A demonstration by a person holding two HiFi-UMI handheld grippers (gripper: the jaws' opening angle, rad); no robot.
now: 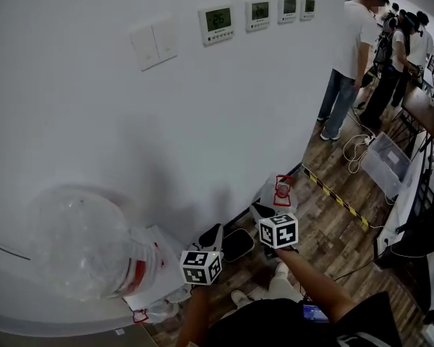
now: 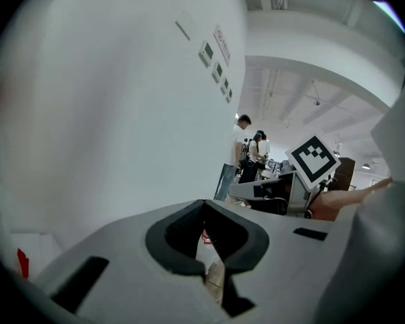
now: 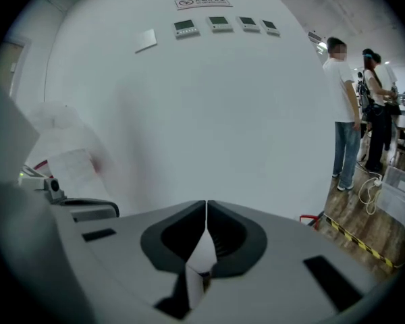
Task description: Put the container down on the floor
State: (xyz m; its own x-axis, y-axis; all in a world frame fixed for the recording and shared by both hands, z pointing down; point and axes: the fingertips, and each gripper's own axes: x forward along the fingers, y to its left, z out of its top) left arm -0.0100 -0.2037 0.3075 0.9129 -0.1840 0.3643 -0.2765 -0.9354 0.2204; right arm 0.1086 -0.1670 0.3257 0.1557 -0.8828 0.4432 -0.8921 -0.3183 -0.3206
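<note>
The left gripper (image 1: 215,230) and the right gripper (image 1: 254,208) are hanging side by side, close to a white wall (image 1: 130,136). Both are pointing at the wall. In the left gripper view, the left gripper (image 2: 204,202) is keeping its fingers (image 2: 182,238) pressed together, and nothing is sitting between them. In the right gripper view, the right gripper (image 3: 206,202) is also keeping its fingers (image 3: 229,238) pressed together with nothing in them.

A small clear container (image 1: 282,190) with a red frame is standing on the wood floor (image 1: 325,230). It is sitting right next to the wall, just past the right gripper, and no gripper is touching it.

A big round clear thing (image 1: 79,244) is lying low on the left by the wall. It is blurry, so I cannot tell what it is. A white bag (image 1: 159,266) is lying next to it.

Four little screens (image 1: 218,22) are hanging in a row high on the wall. Yellow and black tape (image 1: 336,197) is running across the floor. Some people (image 1: 351,56) are standing far off on the right, and a clear bin (image 1: 387,161) is sitting on the floor near them.
</note>
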